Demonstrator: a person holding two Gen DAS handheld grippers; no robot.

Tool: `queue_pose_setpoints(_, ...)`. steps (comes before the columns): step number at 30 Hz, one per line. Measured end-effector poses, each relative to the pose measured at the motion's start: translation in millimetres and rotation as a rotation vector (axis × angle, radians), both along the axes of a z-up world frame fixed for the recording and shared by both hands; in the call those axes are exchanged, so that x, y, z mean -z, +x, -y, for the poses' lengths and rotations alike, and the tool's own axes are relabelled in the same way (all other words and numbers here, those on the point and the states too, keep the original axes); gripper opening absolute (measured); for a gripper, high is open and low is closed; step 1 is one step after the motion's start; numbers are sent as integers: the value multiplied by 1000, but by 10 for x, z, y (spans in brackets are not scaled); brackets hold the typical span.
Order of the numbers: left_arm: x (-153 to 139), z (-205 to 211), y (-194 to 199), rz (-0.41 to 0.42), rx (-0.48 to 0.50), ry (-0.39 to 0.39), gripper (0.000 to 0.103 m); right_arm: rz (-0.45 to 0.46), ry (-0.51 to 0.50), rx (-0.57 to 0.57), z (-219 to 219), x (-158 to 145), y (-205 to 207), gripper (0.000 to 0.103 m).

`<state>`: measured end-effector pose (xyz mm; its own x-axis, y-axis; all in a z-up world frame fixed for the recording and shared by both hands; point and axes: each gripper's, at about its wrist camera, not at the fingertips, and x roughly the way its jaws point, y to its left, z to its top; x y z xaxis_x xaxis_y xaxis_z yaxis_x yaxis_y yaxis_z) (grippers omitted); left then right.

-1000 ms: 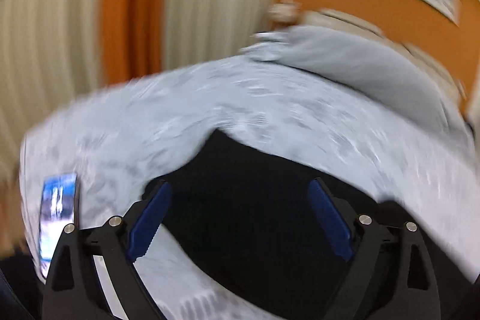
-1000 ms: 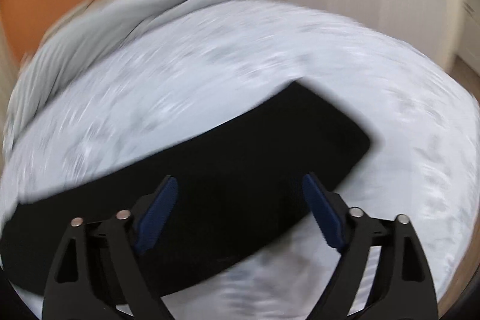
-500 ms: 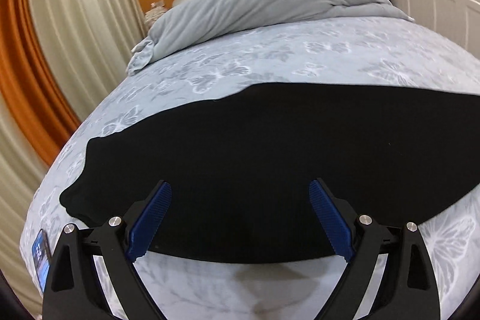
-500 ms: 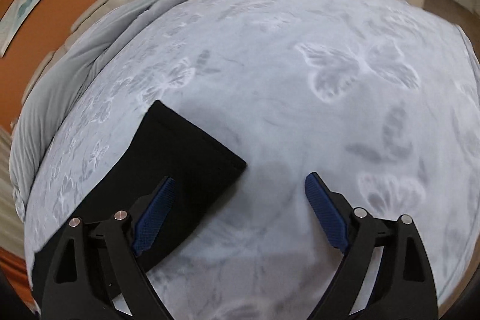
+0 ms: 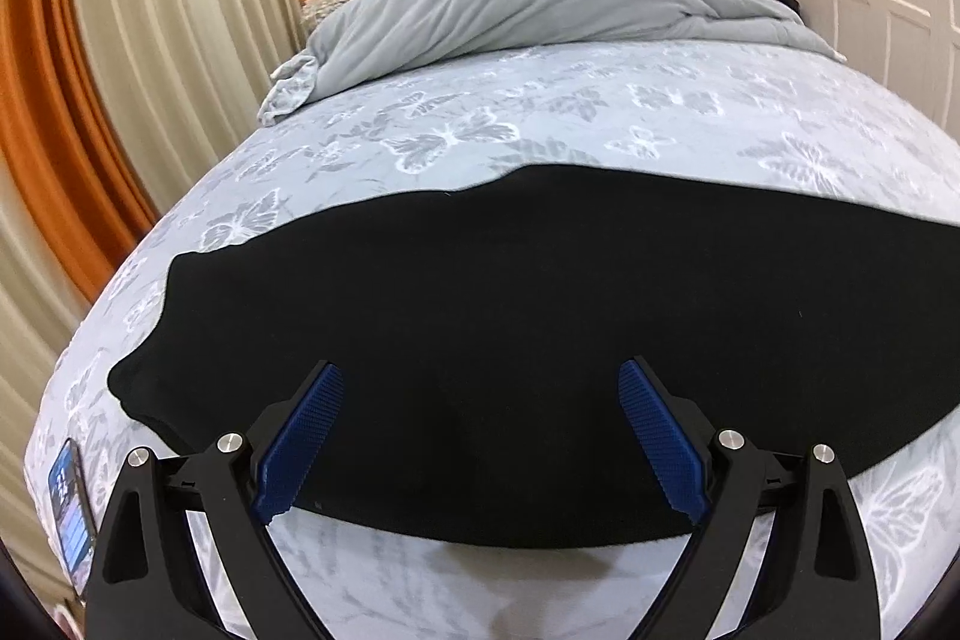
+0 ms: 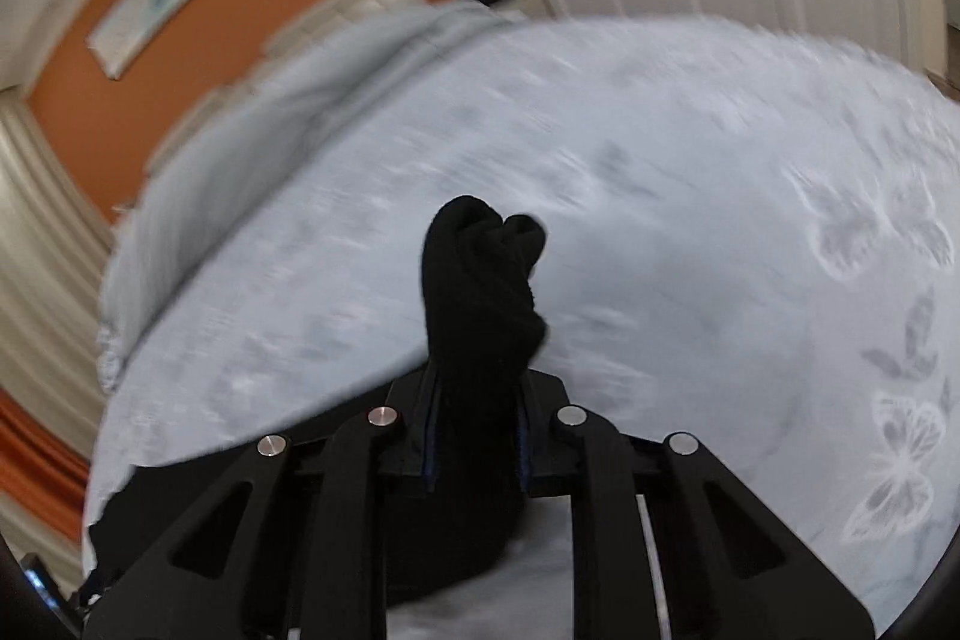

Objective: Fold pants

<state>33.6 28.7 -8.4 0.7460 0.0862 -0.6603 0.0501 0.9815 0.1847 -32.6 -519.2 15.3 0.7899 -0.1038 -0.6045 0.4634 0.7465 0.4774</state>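
Black pants [image 5: 510,328] flat on bed [image 5: 600,112], long axis left-right across it. Soft matte knit; butterfly-print cover. Grey duvet [image 5: 528,10] bunched at headboard, phone [image 5: 71,511] at left edge. L gripper [image 5: 480,451] jaws wide apart over pants, no contact. R gripper [image 6: 477,436] jaws just closed, clamped on bunched pants end.

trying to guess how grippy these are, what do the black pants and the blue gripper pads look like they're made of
The black pants look like a soft, thick knit or fleece: matte, no sheen, with a fuzzy edge where they bunch in the right gripper, whose jaws have just closed on them. The exact fibre can't be told. The pads on the left gripper look like ribbed blue rubber or soft plastic, finely textured.
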Motion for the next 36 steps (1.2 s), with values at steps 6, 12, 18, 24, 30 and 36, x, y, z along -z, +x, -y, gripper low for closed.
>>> queue_pose_setpoints(6,-134,-260,66,9,-60,-61,91,113,-37,-174,-861,-527,247,17)
queue_pose_setpoints(12,-321,-672,123,32,-165,-164,91,108,-107,-401,-2001,-839,724,17)
queue_pose_setpoints(18,-463,-1090,158,60,-257,-250,91,65,-148,-583,-2991,-809,1017,17)
queue_pose_setpoints(24,-563,-1261,134,99,-298,-239,91,-4,-198,-708,-3854,-584,1183,17)
queue_pose_setpoints(30,-625,-1220,92,109,-263,-153,91,-103,-255,-755,-4310,-258,1252,17)
queue_pose_setpoints(36,-577,-1229,84,50,-208,-159,91,-193,-302,-805,-4488,81,1237,18)
